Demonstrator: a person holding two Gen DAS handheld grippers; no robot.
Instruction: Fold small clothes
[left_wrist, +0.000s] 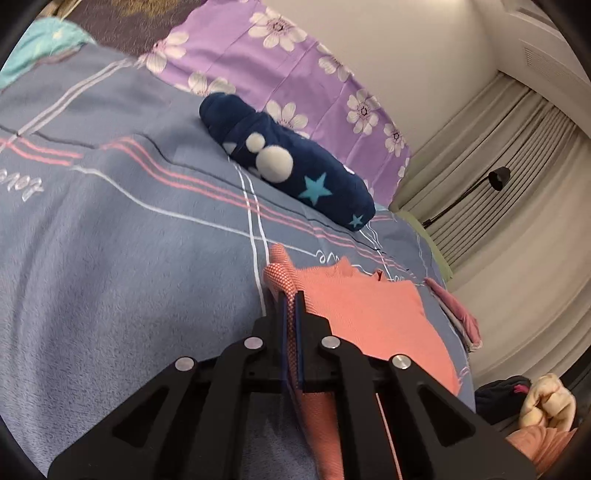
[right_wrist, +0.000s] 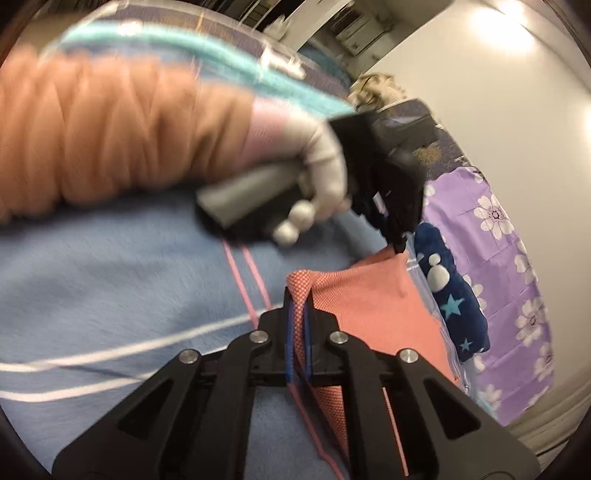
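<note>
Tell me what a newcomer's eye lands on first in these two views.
The salmon-pink garment lying on the blue-grey bedspread, pinched at two edges by the left gripper and right gripper. Beyond it, a rolled navy cloth with stars lies beside the purple flowered sheet.

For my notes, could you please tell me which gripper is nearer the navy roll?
Left. The left gripper grips the coral cloth at its far corner beside the navy roll; the right gripper grips a nearer corner.

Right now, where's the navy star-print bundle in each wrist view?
Left wrist: navy star-print bundle upper centre, lying on the blue bedspread beyond the salmon garment.
Right wrist: right of centre, running down the salmon garment's right edge.
Shared landmark: purple flowered sheet directly behind it.
</note>
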